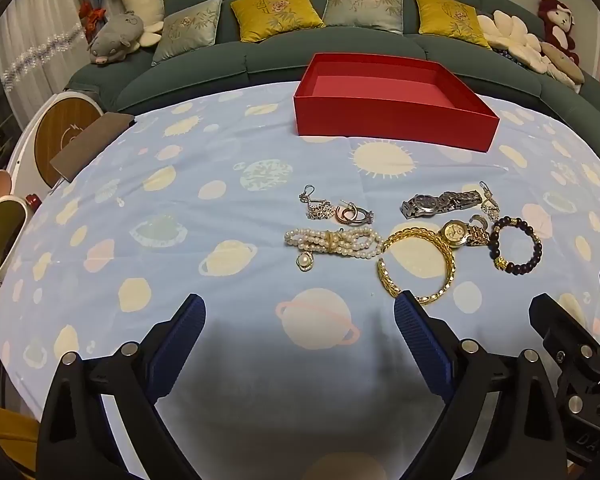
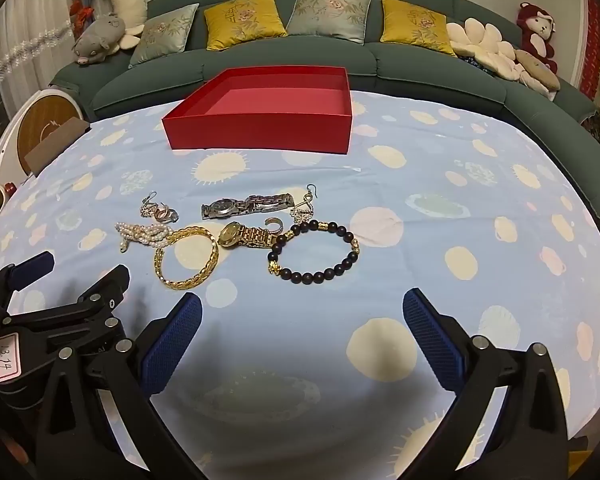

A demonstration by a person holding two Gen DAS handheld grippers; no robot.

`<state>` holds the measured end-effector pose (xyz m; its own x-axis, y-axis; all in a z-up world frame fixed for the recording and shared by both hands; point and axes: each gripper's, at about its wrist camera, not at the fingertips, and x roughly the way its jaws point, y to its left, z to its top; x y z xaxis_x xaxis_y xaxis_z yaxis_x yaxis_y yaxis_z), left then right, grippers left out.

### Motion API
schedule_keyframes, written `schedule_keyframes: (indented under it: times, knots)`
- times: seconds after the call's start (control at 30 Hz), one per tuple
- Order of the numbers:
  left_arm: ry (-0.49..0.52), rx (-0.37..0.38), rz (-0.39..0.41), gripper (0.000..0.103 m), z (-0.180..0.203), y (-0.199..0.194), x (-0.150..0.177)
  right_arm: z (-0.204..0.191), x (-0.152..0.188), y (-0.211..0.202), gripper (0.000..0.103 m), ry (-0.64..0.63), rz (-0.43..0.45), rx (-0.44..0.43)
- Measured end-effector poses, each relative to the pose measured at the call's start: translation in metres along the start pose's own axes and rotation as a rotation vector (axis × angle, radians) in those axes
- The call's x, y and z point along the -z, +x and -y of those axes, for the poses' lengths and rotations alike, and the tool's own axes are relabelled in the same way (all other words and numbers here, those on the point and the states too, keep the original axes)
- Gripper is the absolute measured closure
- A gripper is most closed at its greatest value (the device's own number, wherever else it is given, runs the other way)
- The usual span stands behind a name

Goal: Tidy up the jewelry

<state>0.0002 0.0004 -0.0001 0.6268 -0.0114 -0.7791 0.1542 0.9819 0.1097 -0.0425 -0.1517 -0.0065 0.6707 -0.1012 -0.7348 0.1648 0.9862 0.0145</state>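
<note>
Left gripper (image 1: pixel 300 320) fingers spread wide, empty, right gripper (image 2: pixel 302 316) likewise, jewelry pile just beyond both sets of fingertips, gold bangle (image 1: pixel 416 264) nearest, red box (image 2: pixel 268 108) farther ahead, handwritten tag (image 2: pixel 7 356) "13.14" on left gripper

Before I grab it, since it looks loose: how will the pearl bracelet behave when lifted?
The pearl bracelet will probably be floppy: its strands lie slack on the cloth. Its pendant will likely dangle. The round beads may slip unless several strands are pinched.

Matt red cardboard box (image 2: pixel 260 128), shiny gold bangle (image 2: pixel 186 258)
</note>
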Motion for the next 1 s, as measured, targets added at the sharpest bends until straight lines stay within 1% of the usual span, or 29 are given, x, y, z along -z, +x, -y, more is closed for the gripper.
schedule_keyframes:
  times: [0.07,0.1,0.17,0.3,0.4,0.57,0.73,0.83,1.0]
  knots:
    - [0.000,0.000,0.001,0.010,-0.0001,0.0006,0.0001,-0.0025,0.0007,0.0007,0.005,-0.005,0.000,0.004]
    - [-0.002,0.002,-0.001,0.010,-0.0002,0.0013,0.0001,0.0005,-0.0003,0.0003,0.005,0.005,-0.003,-0.018]
    - [-0.006,0.002,-0.005,0.010,-0.0030,0.0005,-0.0047,-0.0006,-0.0004,0.0006,0.005,0.002,-0.003,-0.020]
    - [-0.007,-0.004,0.012,0.010,-0.0070,-0.0053,0.0016,-0.0061,0.0014,0.0025,0.005,0.001,-0.003,-0.018]
    - [-0.017,-0.004,-0.004,0.010,-0.0049,-0.0007,0.0021,-0.0053,-0.0003,0.0021,0.005,0.002,-0.001,-0.023]
    - [-0.017,-0.019,0.000,0.010,-0.0042,0.0010,0.0028,-0.0058,0.0005,0.0007,0.005,-0.003,0.006,-0.026]
    - [-0.016,-0.008,0.009,0.010,-0.0046,0.0007,0.0028,-0.0038,0.0003,-0.0003,0.005,0.000,0.012,-0.026]
    - [-0.011,-0.014,0.015,0.010,-0.0042,-0.0013,0.0036,-0.0040,0.0002,-0.0003,0.005,-0.001,0.011,-0.027]
    - [-0.016,-0.008,0.010,0.010,-0.0042,-0.0012,0.0034,-0.0033,0.0002,-0.0002,0.005,0.000,0.010,-0.027]
